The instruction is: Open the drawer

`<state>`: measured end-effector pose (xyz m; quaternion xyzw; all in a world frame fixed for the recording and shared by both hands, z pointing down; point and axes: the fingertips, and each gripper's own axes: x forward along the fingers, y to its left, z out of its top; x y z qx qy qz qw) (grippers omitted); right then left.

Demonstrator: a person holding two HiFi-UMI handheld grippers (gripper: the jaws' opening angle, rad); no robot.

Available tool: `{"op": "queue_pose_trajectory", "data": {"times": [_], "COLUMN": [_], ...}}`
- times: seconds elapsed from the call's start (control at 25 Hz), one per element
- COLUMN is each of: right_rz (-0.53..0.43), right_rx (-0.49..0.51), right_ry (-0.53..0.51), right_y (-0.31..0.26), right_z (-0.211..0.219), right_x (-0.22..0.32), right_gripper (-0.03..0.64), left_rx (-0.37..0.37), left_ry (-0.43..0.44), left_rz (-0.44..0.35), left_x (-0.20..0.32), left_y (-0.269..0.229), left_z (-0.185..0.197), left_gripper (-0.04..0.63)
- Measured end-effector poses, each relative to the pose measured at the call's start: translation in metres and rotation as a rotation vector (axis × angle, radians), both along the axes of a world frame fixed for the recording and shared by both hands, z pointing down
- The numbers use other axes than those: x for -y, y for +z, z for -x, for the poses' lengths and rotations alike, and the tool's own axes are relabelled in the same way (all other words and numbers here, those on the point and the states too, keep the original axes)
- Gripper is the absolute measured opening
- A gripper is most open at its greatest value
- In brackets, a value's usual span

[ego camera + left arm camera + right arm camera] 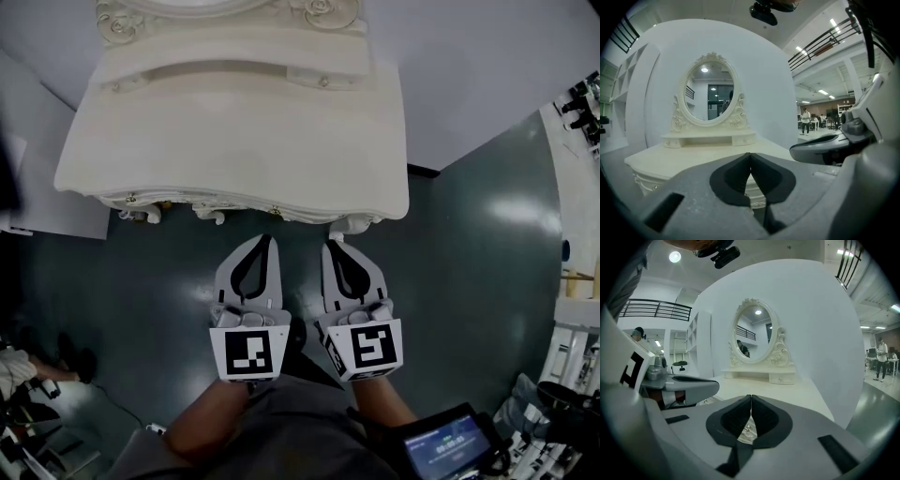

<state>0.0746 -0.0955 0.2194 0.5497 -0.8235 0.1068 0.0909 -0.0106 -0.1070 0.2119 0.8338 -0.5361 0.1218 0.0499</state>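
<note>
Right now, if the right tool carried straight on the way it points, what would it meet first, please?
Probably the front of the dressing table, near the small knob beyond the shut tips of the right tool; depth is uncertain.

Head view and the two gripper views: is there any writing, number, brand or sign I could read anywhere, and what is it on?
Small screen at the lower right of the head view: pale characters, too blurred to read.
Marker cubes on the left gripper and right gripper: black-and-white square patterns, no letters.
Dressing table: no writing seen.
</note>
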Motion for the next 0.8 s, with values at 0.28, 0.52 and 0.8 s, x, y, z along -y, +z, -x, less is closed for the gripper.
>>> {"op": "queue_pose_trajectory", "data": {"times": [0.28, 0.52, 0.8], "right_rz": [0.089, 0.136, 0.17], "right_rx": [-0.005, -0.01, -0.02], "right_ry": [-0.015, -0.007, 0.01], "right_y": [0.058, 0.097, 0.121], "right_z": [0.009, 0.009, 0.008], "right_x": [-0.007, -0.004, -0.001], "right_gripper": [0.014, 0.014, 0.014], "left_rx": [0.001, -0.005, -0.012], "left_ry": [-0.006, 0.003, 0.041], "left_rz": [0.096, 0.119, 0.141], "left_x": [-0.001, 0.01, 0.017], "left_y": [0.066, 0.107, 0.14], "left_z": [0.002, 0.0, -0.004], "left_gripper": [0.015, 0.015, 0.018]}}
